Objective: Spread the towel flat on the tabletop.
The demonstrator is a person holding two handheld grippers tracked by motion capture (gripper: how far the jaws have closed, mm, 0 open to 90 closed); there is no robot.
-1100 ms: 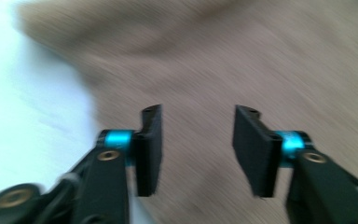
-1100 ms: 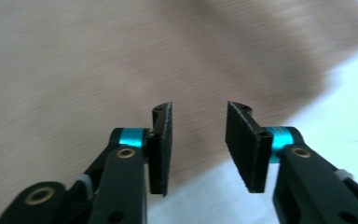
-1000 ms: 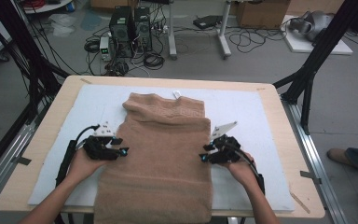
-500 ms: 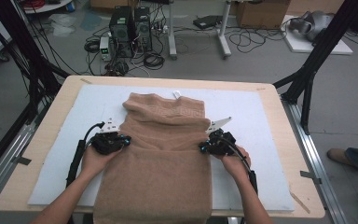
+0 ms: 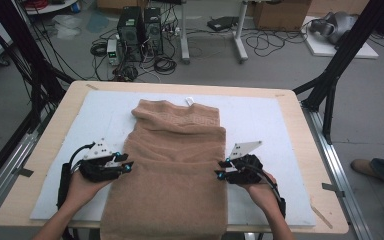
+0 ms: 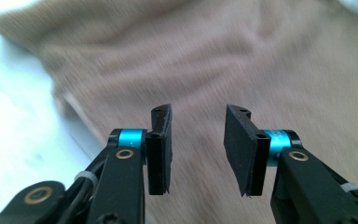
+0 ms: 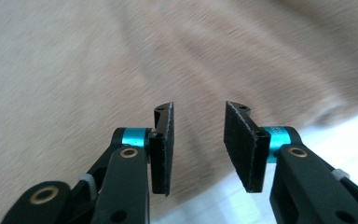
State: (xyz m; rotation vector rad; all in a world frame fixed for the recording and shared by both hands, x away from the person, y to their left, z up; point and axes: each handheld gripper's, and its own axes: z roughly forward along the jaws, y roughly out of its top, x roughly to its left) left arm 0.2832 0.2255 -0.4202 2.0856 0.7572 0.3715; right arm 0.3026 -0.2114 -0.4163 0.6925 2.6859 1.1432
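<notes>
With both jaws just reopened and empty, the towel [image 5: 172, 165] edges at 9 and 3 o'clock could be missed by the left gripper [image 5: 128, 166] and right gripper [image 5: 219, 175].

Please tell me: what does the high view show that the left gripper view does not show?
High view: the whole table, the white mat, the right gripper at the towel's right edge, and computers on the floor. Left gripper view: the left gripper close up, its jaws apart with nothing between them. Both: the brown towel and the mat.
</notes>
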